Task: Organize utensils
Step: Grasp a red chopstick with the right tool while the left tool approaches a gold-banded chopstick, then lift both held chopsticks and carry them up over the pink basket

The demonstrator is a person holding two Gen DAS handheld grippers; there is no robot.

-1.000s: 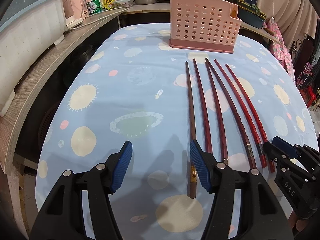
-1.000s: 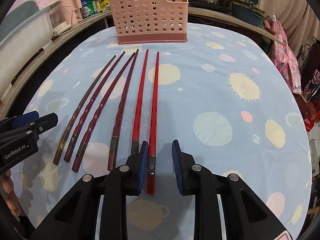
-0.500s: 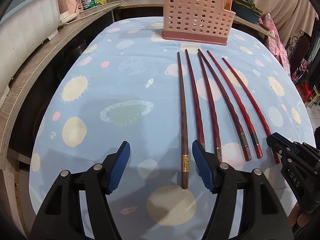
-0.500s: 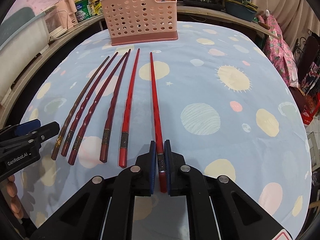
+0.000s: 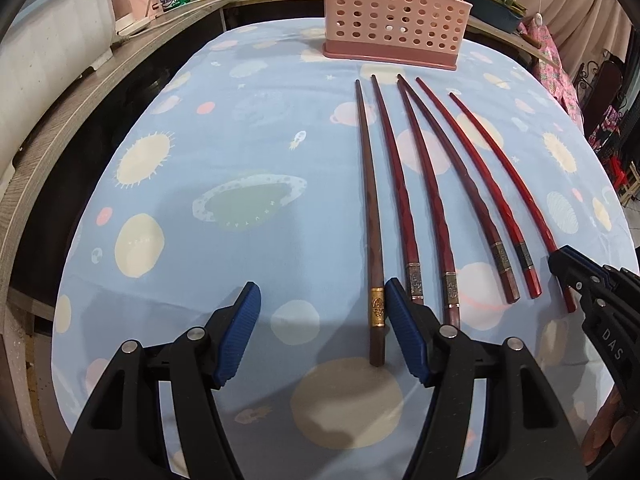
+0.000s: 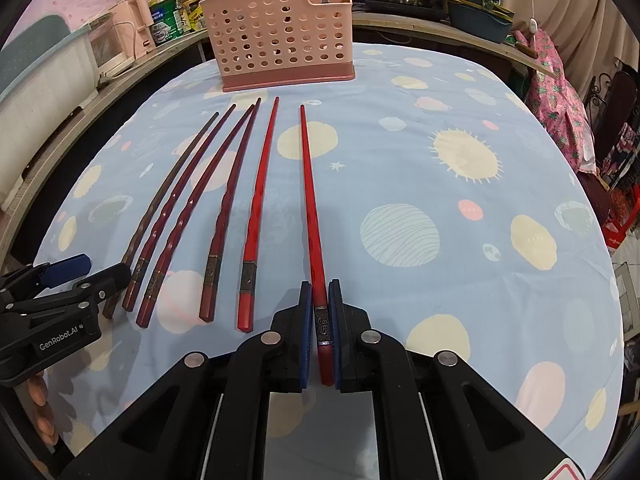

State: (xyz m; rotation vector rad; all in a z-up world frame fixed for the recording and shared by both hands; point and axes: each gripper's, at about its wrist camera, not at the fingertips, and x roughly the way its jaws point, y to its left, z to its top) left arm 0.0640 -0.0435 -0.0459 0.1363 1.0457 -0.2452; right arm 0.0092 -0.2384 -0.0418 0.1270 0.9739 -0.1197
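Several long chopsticks lie side by side on the space-print tablecloth [image 5: 240, 152], pointing at a pink perforated utensil holder [image 5: 394, 16], which also shows in the right wrist view [image 6: 280, 36]. My right gripper [image 6: 320, 312] is shut on the handle end of the rightmost bright red chopstick [image 6: 309, 184]. My left gripper [image 5: 324, 320] is open, its jaws astride the handle end of the leftmost dark brown chopstick [image 5: 370, 208] with a gold band, which lies close to the right finger. The other red chopsticks [image 5: 424, 184] lie between the two.
A wooden counter [image 5: 72, 92] with a white tub, jars and bottles runs along the left. Pots and a dark bowl [image 6: 476, 20] stand behind the holder. Pink fabric [image 6: 560, 92] hangs past the table's right edge.
My right gripper has closed on the rightmost red chopstick and shifted it apart from the others. My left gripper has drawn back, so the brown chopstick's end now lies between its open jaws.
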